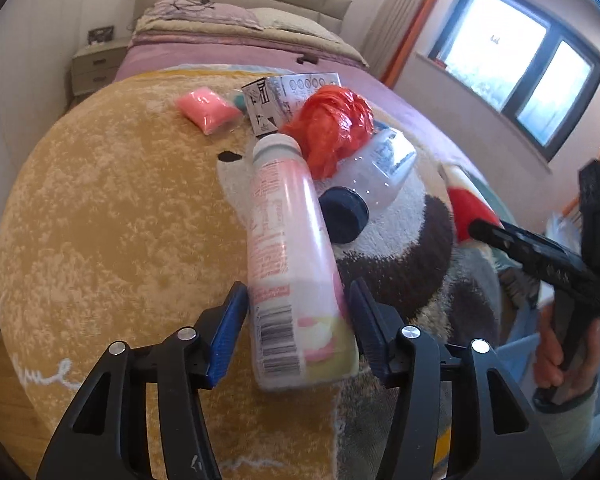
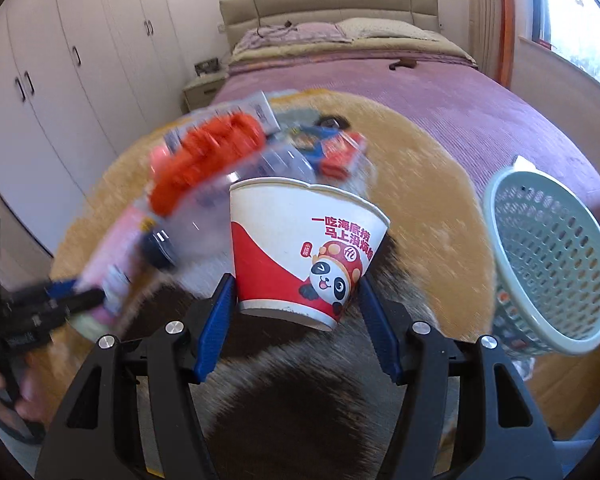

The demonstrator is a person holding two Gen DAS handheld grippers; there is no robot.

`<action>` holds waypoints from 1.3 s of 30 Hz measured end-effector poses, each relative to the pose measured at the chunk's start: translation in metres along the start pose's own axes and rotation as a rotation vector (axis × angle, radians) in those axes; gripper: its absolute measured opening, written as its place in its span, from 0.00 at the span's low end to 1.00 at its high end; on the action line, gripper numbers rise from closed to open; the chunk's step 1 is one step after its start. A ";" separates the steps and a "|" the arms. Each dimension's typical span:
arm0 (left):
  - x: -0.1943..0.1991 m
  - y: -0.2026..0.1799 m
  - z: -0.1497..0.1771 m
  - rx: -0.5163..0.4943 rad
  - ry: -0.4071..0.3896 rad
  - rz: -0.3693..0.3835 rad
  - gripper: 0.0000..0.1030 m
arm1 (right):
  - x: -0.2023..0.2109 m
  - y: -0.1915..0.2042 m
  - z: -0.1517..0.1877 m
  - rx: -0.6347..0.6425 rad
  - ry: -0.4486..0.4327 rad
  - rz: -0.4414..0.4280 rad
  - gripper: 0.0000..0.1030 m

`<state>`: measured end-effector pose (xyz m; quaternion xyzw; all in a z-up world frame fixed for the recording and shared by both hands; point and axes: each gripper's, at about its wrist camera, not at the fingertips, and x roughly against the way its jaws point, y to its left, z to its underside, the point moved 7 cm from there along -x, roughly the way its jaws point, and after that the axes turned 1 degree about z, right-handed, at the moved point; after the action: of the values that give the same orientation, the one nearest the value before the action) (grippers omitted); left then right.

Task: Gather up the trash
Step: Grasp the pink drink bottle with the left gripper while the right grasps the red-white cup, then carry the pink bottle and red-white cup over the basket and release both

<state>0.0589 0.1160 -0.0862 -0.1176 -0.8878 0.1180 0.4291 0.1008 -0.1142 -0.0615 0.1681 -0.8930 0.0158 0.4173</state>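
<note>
My left gripper (image 1: 298, 326) is shut on a pink and white drink bottle (image 1: 290, 248) and holds it over the plush rug. Beyond it lie a crumpled red plastic bag (image 1: 334, 126), a clear plastic bottle (image 1: 380, 168) with a dark blue cap, a pink packet (image 1: 206, 109) and a printed carton (image 1: 276, 100). My right gripper (image 2: 296, 324) is shut on a red and white paper noodle cup (image 2: 304, 248) with a panda print. A pale green mesh basket (image 2: 556, 256) stands tilted at the right. The left gripper with the pink bottle (image 2: 112, 264) shows blurred at the left.
The trash lies on a round tan and brown plush rug (image 1: 100, 220) at the foot of a bed (image 2: 380, 80) with a purple cover. White wardrobes (image 2: 60, 80) line the left wall. A nightstand (image 1: 96, 64) stands by the bed. A window (image 1: 520, 80) is at the right.
</note>
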 end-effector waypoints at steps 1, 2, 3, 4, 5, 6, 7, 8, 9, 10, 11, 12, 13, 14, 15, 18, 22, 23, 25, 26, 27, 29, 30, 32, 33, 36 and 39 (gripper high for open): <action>-0.002 0.000 -0.002 0.002 -0.001 -0.018 0.55 | -0.001 -0.004 0.003 0.008 0.003 0.012 0.57; -0.006 0.001 -0.004 0.011 0.000 -0.038 0.56 | -0.001 -0.007 0.007 0.020 0.005 0.030 0.57; -0.009 0.002 -0.006 0.022 0.004 -0.042 0.56 | -0.001 -0.010 0.010 0.031 0.006 0.039 0.57; -0.013 0.004 -0.009 0.041 0.007 -0.038 0.56 | -0.002 -0.012 0.013 0.036 0.005 0.041 0.58; -0.016 0.005 -0.010 0.055 0.007 -0.038 0.56 | -0.004 -0.014 0.016 0.040 0.005 0.044 0.58; -0.019 0.007 -0.011 0.070 0.008 -0.045 0.56 | -0.005 -0.015 0.018 0.042 0.006 0.047 0.58; -0.022 0.007 -0.011 0.077 0.011 -0.052 0.56 | -0.006 -0.017 0.019 0.040 0.006 0.048 0.58; -0.024 0.008 -0.012 0.085 0.012 -0.052 0.56 | -0.007 -0.019 0.021 0.037 0.007 0.044 0.58; -0.024 0.009 -0.012 0.089 0.006 -0.053 0.55 | -0.009 -0.021 0.022 0.032 0.010 0.038 0.58; -0.024 0.008 -0.012 0.089 0.002 -0.056 0.54 | -0.010 -0.021 0.023 0.029 0.011 0.033 0.58; -0.023 0.007 -0.013 0.090 -0.004 -0.052 0.47 | -0.011 -0.021 0.024 0.022 0.014 0.025 0.59; -0.022 0.007 -0.013 0.093 -0.009 -0.045 0.46 | -0.012 -0.023 0.024 0.011 0.019 0.014 0.61; -0.020 0.008 -0.011 0.095 -0.015 -0.047 0.46 | -0.013 -0.023 0.025 -0.002 0.023 0.000 0.61; -0.017 0.009 -0.010 0.099 -0.028 -0.054 0.46 | -0.014 -0.024 0.025 -0.011 0.024 -0.012 0.62; -0.013 0.011 -0.007 0.105 -0.044 -0.057 0.46 | -0.014 -0.024 0.026 -0.023 0.026 -0.025 0.62; -0.002 0.013 0.000 0.131 -0.089 -0.035 0.46 | -0.013 -0.023 0.026 -0.033 0.022 -0.041 0.62; 0.017 0.010 0.007 0.142 -0.149 -0.026 0.46 | -0.011 -0.021 0.026 -0.019 0.008 -0.050 0.58; 0.021 0.009 0.008 0.143 -0.161 -0.022 0.46 | -0.011 -0.019 0.026 -0.015 0.003 -0.049 0.58; 0.029 0.007 0.006 0.143 -0.185 -0.011 0.46 | -0.006 -0.017 0.026 -0.006 -0.013 -0.058 0.56; 0.033 0.004 0.005 0.144 -0.201 -0.002 0.46 | -0.004 -0.016 0.025 -0.005 -0.021 -0.061 0.56; 0.038 0.001 0.004 0.146 -0.215 0.010 0.46 | -0.001 -0.016 0.025 -0.006 -0.029 -0.065 0.56; 0.044 -0.005 0.001 0.145 -0.237 0.034 0.46 | 0.004 -0.016 0.023 -0.006 -0.046 -0.068 0.56; 0.046 -0.008 0.000 0.139 -0.243 0.042 0.46 | 0.007 -0.017 0.022 -0.006 -0.054 -0.068 0.56; 0.049 -0.019 -0.003 0.125 -0.239 0.068 0.46 | 0.012 -0.019 0.019 -0.010 -0.070 -0.064 0.56; 0.049 -0.024 -0.005 0.120 -0.239 0.081 0.46 | 0.016 -0.021 0.018 -0.014 -0.081 -0.059 0.56; 0.045 -0.044 -0.014 0.081 -0.238 0.101 0.46 | 0.024 -0.030 0.015 -0.027 -0.108 -0.050 0.56; 0.034 -0.069 -0.023 0.034 -0.230 0.121 0.46 | 0.030 -0.044 0.013 -0.052 -0.120 -0.056 0.56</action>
<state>0.0493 0.0641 -0.0261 -0.1492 -0.9202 0.1715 0.3186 0.0874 -0.1662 -0.0520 0.1827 -0.9114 -0.0290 0.3675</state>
